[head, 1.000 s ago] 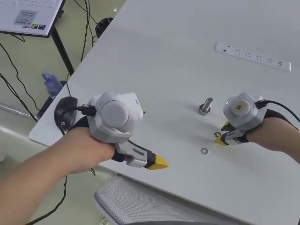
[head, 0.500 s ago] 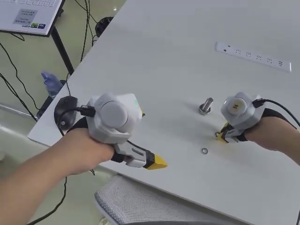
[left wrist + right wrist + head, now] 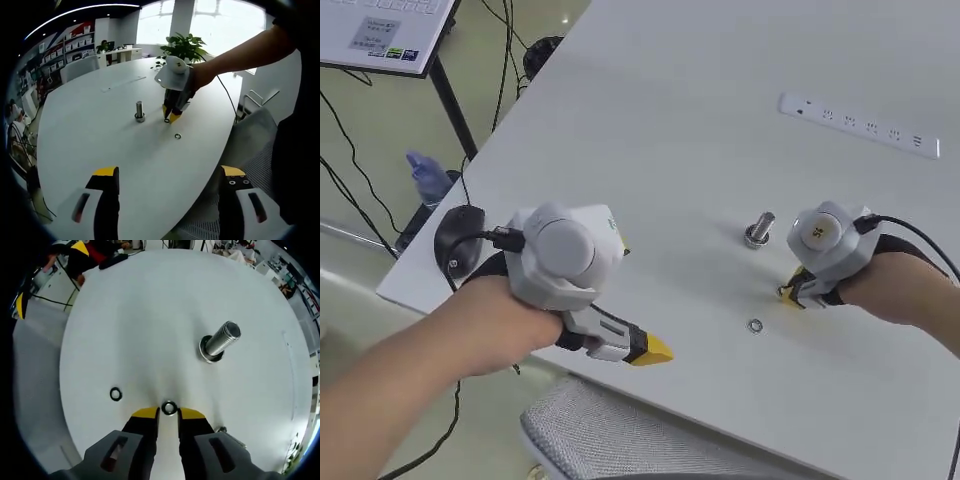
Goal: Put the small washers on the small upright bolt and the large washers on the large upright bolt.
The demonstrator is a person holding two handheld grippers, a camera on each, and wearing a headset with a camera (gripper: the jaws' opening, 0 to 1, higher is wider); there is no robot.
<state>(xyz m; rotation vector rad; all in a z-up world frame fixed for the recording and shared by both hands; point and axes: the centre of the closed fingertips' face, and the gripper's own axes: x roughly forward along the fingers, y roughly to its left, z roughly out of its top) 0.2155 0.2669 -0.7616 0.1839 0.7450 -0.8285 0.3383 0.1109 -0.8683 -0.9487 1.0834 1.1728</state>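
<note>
Left gripper (image 3: 169, 172), nearest: parked off the near table (image 3: 670, 150) edge, jaws wide apart, holding nothing. Idle for this step.

Second washer (image 3: 115, 394): flat on the table, a bit to the side of the right tool and apart from it. Not yet handled.

Right gripper (image 3: 169, 416): tips down on the table, jaws drawn nearly together with a washer (image 3: 169, 407) sitting in the gap at the very tips. It looks flat on the surface. Can't tell whether the pads are pinching it yet or just flanking it.

Upright bolt (image 3: 221, 340): stands just beyond that washer, free. There's a ring (image 3: 204, 353) at its foot, possibly a washer already on, possibly the bolt's own flange. I see one bolt and can't tell whether it's the small or the large one.

Power strip (image 3: 860, 124): far side of the table, not involved.

Step, my read: the pick of this washer. Next move needs a firm pinch on the rim, a lift, a short carry to the bolt, then hole lined up over the top and release. Thin ring on a smooth top, so it may slide out.

Views: the right gripper view gives the jaw gap, the washer in it and the ring at the bolt's foot. In the head view the tool body covers most of that. The left gripper view gives its own jaw spread. The head view gives the overall layout.
</note>
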